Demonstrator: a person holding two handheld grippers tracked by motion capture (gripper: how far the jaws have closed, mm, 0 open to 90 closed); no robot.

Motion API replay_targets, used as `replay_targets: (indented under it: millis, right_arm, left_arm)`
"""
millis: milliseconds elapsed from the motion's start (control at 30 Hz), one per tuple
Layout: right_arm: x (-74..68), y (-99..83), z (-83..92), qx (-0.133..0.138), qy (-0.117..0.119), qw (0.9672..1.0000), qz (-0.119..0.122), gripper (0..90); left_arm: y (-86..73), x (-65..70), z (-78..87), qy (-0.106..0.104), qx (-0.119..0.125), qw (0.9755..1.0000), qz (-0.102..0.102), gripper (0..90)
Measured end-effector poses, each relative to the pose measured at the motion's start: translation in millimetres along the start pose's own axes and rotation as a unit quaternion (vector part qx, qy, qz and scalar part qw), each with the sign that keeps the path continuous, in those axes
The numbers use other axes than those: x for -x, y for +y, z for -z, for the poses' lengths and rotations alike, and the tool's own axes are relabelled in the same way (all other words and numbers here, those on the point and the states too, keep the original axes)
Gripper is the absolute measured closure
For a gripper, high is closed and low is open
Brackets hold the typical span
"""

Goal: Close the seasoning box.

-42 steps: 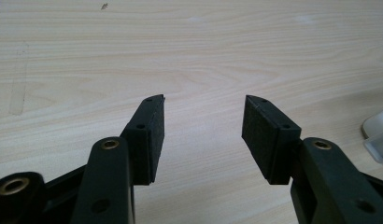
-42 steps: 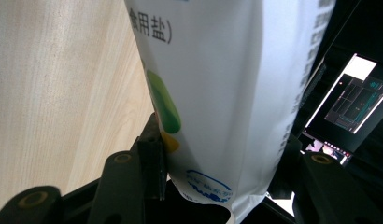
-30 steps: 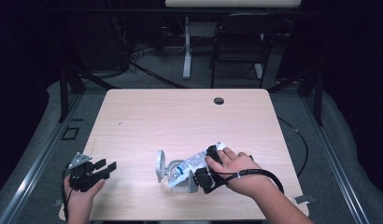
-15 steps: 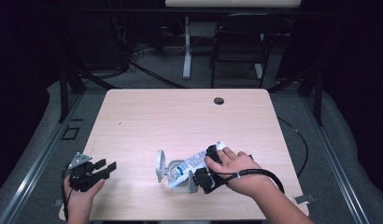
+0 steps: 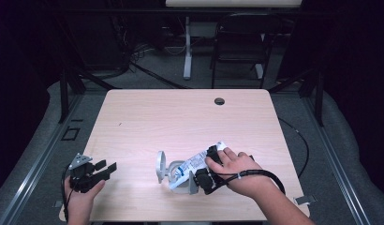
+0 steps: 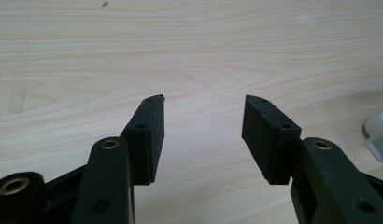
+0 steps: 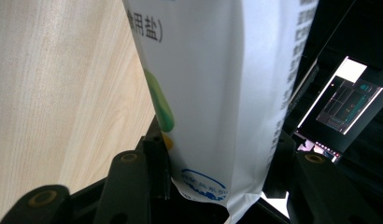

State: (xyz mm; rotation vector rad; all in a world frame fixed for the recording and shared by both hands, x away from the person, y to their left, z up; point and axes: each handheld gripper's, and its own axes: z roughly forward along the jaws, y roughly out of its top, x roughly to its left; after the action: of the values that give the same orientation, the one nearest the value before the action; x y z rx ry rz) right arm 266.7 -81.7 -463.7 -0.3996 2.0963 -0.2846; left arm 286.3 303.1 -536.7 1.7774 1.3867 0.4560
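A white salt bag (image 5: 194,164) with blue print lies tilted over a small white container (image 5: 177,174) near the table's front edge. My right gripper (image 5: 205,167) is shut on the bag's right end, a hand wrapped over it. Its jaws have just been closing, with the bag between them. In the right gripper view the bag (image 7: 213,84) fills the gap between the two jaws of my right gripper (image 7: 217,156), and the left pad presses on it. My left gripper (image 5: 106,168) rests at the front left corner, open, with bare wood between its fingers (image 6: 152,130).
A round white lid (image 5: 160,166) stands on edge beside the container, whose corner (image 6: 379,135) shows at the right of the left gripper view. The wooden table (image 5: 180,117) has a cable hole (image 5: 219,101) at the back. A chair (image 5: 241,42) stands behind it.
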Motion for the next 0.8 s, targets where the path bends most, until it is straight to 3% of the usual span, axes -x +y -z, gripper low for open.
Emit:
replay_targets:
  millis: [800]
  right_arm:
    - [1.7,-2.9,2.0,0.001,-0.006,1.0000,-0.004,58.2]
  left_arm:
    - [-0.5,-0.3,-0.5,0.000,-0.001,1.0000,0.001,49.4]
